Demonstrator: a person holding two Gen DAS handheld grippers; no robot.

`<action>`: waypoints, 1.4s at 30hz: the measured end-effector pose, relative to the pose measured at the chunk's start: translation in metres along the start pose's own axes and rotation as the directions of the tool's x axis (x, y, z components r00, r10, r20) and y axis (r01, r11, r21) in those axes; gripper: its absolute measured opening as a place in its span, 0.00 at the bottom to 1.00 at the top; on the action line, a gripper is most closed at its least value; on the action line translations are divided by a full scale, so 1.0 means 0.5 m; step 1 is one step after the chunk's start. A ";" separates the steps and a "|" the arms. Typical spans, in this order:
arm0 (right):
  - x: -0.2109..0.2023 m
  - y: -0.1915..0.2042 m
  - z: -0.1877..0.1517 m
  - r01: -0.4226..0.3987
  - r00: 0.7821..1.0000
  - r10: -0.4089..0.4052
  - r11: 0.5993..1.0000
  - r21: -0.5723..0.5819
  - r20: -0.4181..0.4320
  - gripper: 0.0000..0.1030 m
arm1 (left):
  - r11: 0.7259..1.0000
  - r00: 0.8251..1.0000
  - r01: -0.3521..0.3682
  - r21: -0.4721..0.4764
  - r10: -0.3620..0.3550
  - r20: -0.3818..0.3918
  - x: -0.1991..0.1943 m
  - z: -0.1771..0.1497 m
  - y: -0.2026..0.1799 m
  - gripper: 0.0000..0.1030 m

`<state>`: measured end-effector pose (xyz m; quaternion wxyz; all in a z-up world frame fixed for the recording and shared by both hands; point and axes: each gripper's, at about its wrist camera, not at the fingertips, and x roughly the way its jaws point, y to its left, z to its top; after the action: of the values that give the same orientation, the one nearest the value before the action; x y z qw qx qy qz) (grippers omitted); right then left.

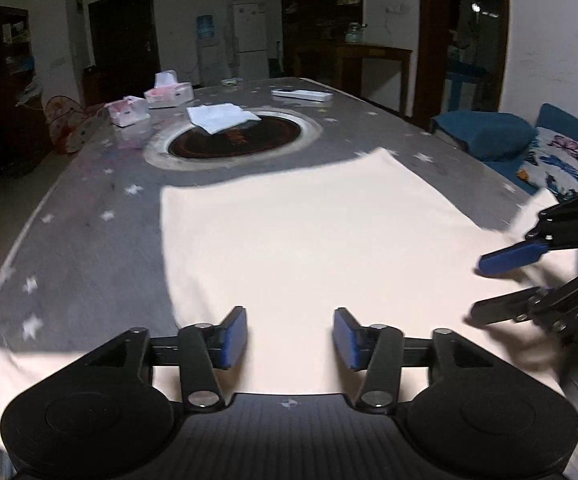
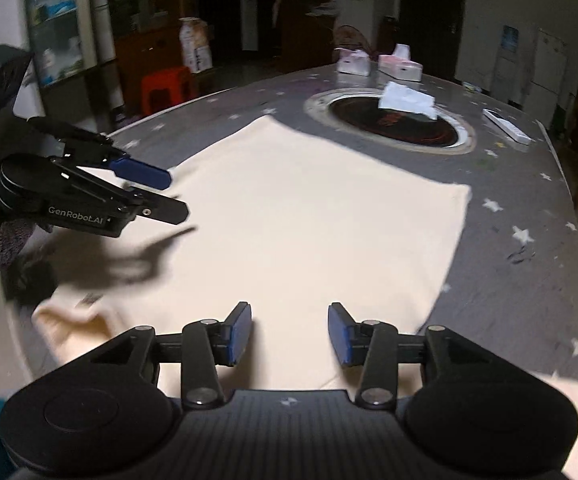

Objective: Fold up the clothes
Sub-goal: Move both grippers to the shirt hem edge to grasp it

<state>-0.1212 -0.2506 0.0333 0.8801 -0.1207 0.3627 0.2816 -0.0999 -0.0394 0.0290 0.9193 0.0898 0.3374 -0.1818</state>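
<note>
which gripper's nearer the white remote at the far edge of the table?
Right, probably. The white remote lies beyond the cream garment's right side, where the right gripper hovers; the left gripper is over the opposite side.

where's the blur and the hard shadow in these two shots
Left wrist view: the right gripper at the right edge is motion-smeared, and the cream garment looks washed out. Right wrist view: the left gripper throws a dark, hard shadow onto the garment, whose near-left corner is blurred. Both views bend the table edge and darken at the corners.
</note>
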 end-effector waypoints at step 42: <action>-0.115 -0.018 -0.089 0.088 0.986 -0.113 0.976 0.200 0.120 0.49 | 0.986 0.990 0.062 0.158 -0.081 0.117 -0.058 -0.044 -0.102 0.67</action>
<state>-0.1746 -0.2999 0.0423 0.9226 -0.0339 0.3234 0.2074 -0.1536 -0.0720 0.0289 0.9216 0.1370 0.2680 -0.2451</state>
